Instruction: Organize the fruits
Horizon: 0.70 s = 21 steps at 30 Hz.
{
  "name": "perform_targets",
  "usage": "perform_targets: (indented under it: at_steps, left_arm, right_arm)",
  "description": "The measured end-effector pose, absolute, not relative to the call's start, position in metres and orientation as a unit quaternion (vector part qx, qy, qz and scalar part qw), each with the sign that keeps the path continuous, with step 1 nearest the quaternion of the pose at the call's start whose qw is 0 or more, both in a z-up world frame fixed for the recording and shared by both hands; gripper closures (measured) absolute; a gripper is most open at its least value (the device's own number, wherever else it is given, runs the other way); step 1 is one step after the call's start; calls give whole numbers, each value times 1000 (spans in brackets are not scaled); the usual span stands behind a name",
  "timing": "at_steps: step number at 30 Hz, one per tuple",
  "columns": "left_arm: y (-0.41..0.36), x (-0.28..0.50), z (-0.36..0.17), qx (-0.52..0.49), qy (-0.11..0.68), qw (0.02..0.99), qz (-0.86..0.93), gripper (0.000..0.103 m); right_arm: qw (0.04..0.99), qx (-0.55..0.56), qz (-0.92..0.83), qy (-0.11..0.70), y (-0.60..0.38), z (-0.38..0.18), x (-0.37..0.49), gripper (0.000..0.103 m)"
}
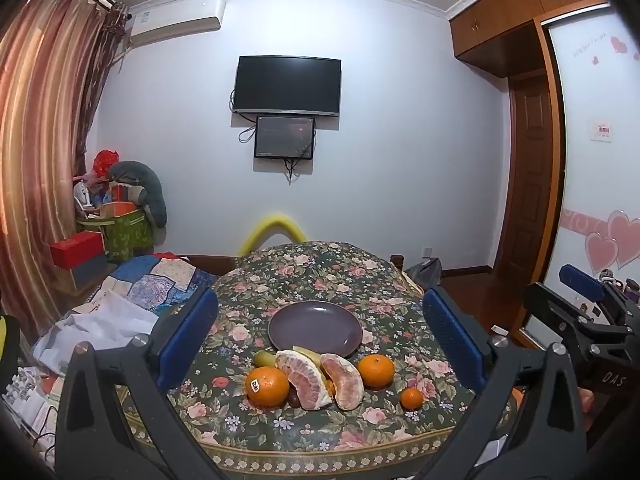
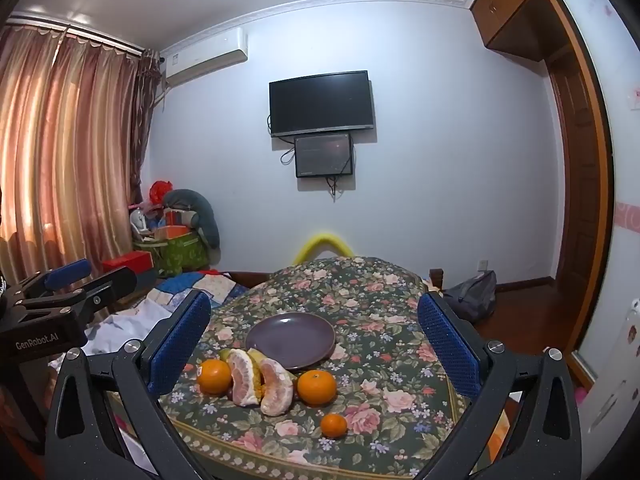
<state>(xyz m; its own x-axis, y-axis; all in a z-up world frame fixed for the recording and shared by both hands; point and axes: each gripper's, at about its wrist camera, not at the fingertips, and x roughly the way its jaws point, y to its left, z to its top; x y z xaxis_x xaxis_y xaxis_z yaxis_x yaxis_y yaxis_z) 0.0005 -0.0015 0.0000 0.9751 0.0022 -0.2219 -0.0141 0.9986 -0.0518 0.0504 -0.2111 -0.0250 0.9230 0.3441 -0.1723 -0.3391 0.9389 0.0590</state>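
A purple plate (image 1: 315, 326) (image 2: 291, 338) sits empty on the floral tablecloth (image 1: 320, 276). In front of it lie two peeled pomelo wedges (image 1: 306, 378) (image 2: 276, 386), an orange with a sticker (image 1: 267, 386) (image 2: 215, 376), a second orange (image 1: 375, 371) (image 2: 317, 387), a small mandarin (image 1: 411, 398) (image 2: 333, 425) and a banana piece (image 1: 266, 358) behind. My left gripper (image 1: 320, 340) is open and empty, held back from the fruit. My right gripper (image 2: 314, 344) is open and empty too; it also shows at the right edge of the left wrist view (image 1: 580, 312).
The round table's front edge (image 1: 280, 456) is near me. A bed with a patchwork quilt (image 1: 152, 280) and loose cloth lies to the left. A yellow chair back (image 1: 276, 226) stands behind the table. A dark bag (image 2: 472, 294) sits on the floor at right.
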Motion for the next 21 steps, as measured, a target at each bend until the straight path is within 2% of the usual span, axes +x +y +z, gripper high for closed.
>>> perform_targets:
  at_steps: [21]
  left_arm:
    - [2,2,0,-31,109,994,5,0]
  right_arm:
    - [980,13,176,89,-208,-26,50,0]
